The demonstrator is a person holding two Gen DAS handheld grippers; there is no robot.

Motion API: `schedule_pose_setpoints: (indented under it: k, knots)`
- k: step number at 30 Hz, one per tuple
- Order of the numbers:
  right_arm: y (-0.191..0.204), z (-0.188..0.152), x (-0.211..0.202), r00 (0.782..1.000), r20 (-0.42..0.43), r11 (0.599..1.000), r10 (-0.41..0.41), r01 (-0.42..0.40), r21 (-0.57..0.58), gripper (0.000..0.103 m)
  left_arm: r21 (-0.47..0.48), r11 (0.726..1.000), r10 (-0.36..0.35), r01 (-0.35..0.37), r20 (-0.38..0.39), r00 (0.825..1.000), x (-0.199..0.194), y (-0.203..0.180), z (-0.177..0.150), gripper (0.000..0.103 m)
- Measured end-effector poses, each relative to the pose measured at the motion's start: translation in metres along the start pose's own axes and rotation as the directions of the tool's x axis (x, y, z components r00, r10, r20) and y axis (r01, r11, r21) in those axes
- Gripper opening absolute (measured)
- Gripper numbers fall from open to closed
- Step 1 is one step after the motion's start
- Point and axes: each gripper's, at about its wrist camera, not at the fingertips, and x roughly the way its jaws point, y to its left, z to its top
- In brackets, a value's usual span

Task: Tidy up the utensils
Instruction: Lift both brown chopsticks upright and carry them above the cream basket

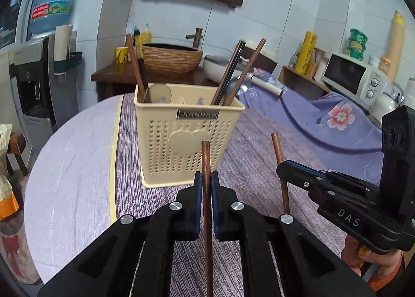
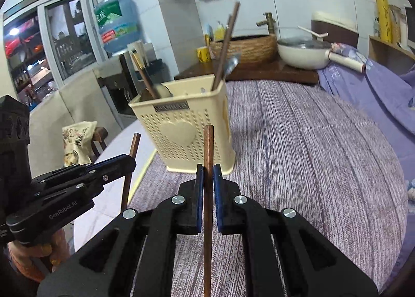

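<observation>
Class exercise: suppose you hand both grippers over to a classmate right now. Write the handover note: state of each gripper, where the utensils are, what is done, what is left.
Left gripper: jaws shut on a brown chopstick, held near upright.
Right gripper: jaws shut on a second brown chopstick, also near upright.
Both hang above the striped cloth, in front of the cream utensil basket.
Done: the basket already holds several chopsticks and a spoon.
Left: drop both held chopsticks into the basket. No other loose utensils are visible on the cloth.
</observation>
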Motion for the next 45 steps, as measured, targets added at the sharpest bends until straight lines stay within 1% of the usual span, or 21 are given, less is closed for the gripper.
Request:
schedule_pose_setpoints:
  k: [6, 10, 13, 19, 24, 30, 33, 36, 39, 43, 45]
  knots:
    - [0.013, 0.022, -0.035, 0.996, 0.077, 0.998, 0.053, -0.051, -0.037, 0.008, 0.012, 0.999, -0.032, 0.031, 0.043, 0.999, -0.022, -0.002, 0.015, 0.007]
    - [0.017, 0.038, -0.047, 0.991, 0.100, 0.995, 0.087, -0.082, -0.052, 0.008, 0.036, 0.999, -0.025, 0.023, 0.073, 0.997, -0.031, -0.005, 0.025, 0.007]
    - [0.023, 0.051, -0.054, 0.988, 0.123, 0.993, 0.098, -0.090, -0.071, 0.008, 0.050, 0.999, -0.013, 0.009, 0.094, 0.995, -0.036, -0.007, 0.036, 0.007]
    - [0.039, 0.075, -0.055, 0.984, 0.151, 0.989, 0.097, -0.078, -0.126, 0.008, 0.074, 0.997, 0.006, -0.017, 0.145, 0.989, -0.045, -0.011, 0.059, 0.007]
    - [0.048, 0.096, -0.057, 0.982, 0.169, 0.984, 0.082, -0.053, -0.170, 0.008, 0.079, 0.997, 0.009, -0.021, 0.160, 0.987, -0.046, -0.009, 0.076, 0.007]
    - [0.049, 0.117, -0.061, 0.982, 0.174, 0.982, 0.075, -0.043, -0.182, 0.007, 0.093, 0.996, -0.003, -0.015, 0.182, 0.983, -0.053, -0.013, 0.093, 0.007]
    - [0.047, 0.129, -0.065, 0.981, 0.179, 0.982, 0.080, -0.047, -0.182, 0.007, 0.110, 0.994, -0.001, -0.022, 0.204, 0.979, -0.060, -0.017, 0.105, 0.007]
    - [0.045, 0.150, -0.072, 0.977, 0.188, 0.983, 0.101, -0.069, -0.170, 0.007, 0.125, 0.992, -0.003, -0.026, 0.229, 0.973, -0.070, -0.019, 0.122, 0.007]
    - [0.048, 0.170, -0.080, 0.972, 0.217, 0.983, 0.093, -0.054, -0.177, 0.007, 0.123, 0.992, 0.008, -0.042, 0.265, 0.964, -0.081, -0.019, 0.141, 0.007]
    - [0.053, 0.196, -0.091, 0.962, 0.260, 0.982, 0.088, -0.041, -0.183, 0.007, 0.087, 0.995, 0.019, -0.048, 0.310, 0.950, -0.093, -0.011, 0.169, 0.007]
    - [0.054, 0.206, -0.093, 0.958, 0.273, 0.983, 0.085, -0.036, -0.179, 0.007, 0.066, 0.996, 0.036, -0.061, 0.330, 0.943, -0.095, -0.007, 0.180, 0.007]
